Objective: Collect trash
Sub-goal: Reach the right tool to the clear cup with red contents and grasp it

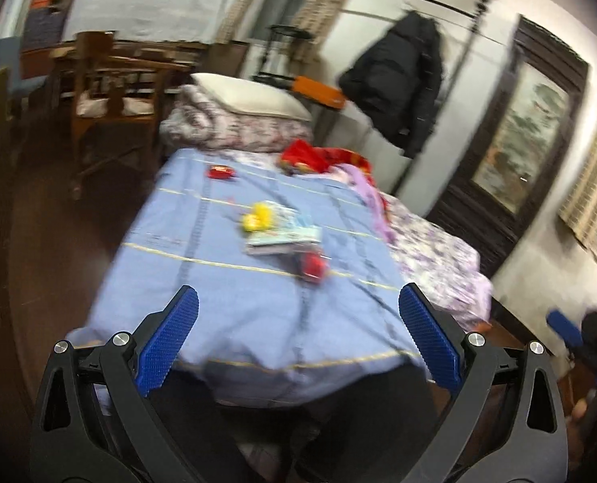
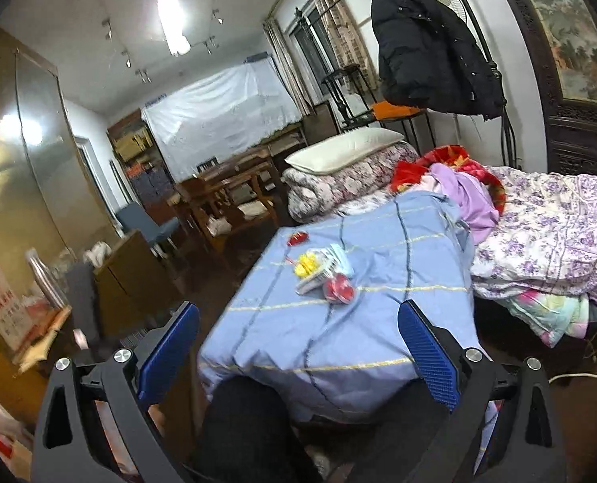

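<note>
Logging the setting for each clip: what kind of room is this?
Most likely a lived-in bedroom in a home: a bed under a blue sheet, a pillow on folded quilts, and a black coat hung on a rack.

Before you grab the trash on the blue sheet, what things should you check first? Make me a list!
1. Left gripper open, nothing between its fingers: ok.
2. Right gripper open and empty too: ok.
3. Trash in sight on the blue sheet: red wrapper nearest, yellow wrapper, pale packet and a small red piece farther back: ok.
4. Close enough to pinch: not ok, both grippers hang short of the pile.
5. Nearest red wrapper free of the packet: cannot tell, they look touching.
6. A bin or bag to drop trash into: cannot tell, none clearly shows.
</note>
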